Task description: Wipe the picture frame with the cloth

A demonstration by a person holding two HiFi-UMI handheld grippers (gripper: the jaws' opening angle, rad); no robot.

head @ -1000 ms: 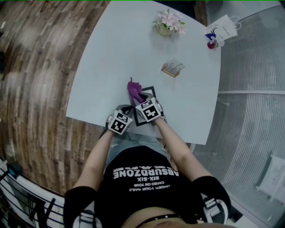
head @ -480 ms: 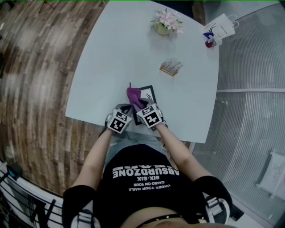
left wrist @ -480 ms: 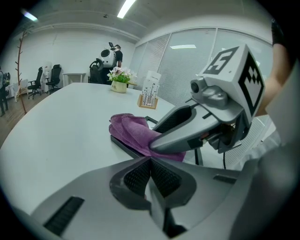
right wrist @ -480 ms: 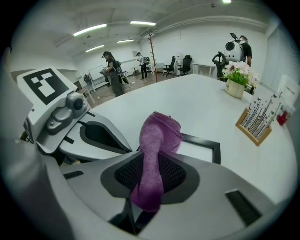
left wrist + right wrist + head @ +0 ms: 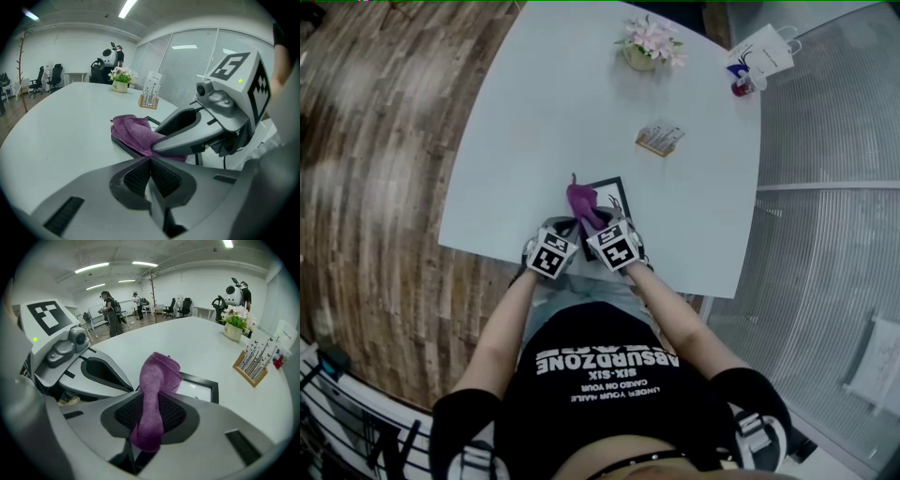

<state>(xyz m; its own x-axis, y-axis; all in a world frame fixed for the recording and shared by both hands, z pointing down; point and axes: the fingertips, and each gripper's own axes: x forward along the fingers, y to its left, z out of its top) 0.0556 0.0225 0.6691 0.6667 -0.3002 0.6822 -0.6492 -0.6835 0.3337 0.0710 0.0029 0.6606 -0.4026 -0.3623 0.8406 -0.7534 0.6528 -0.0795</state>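
Note:
A black picture frame [image 5: 618, 192] lies flat on the white table [image 5: 544, 112], close to its near edge. A purple cloth [image 5: 580, 200] is draped over the frame's left side. My right gripper [image 5: 602, 223] is shut on the cloth; in the right gripper view the cloth [image 5: 157, 380] runs up between the pads and flops onto the frame [image 5: 207, 383]. My left gripper [image 5: 562, 232] sits just left of it at the table's edge. In the left gripper view its jaws [image 5: 150, 176] are closed with nothing between them, and the cloth [image 5: 135, 133] lies just ahead.
A flower pot [image 5: 646, 47] stands at the table's far side, with a wooden card holder [image 5: 660, 140] nearer the middle. A white paper bag [image 5: 765, 54] sits at the far right corner. Several people and office chairs stand far behind the table.
The right gripper and cloth have shifted slightly left and nearer over the frame. In the last half second almost nothing has moved.

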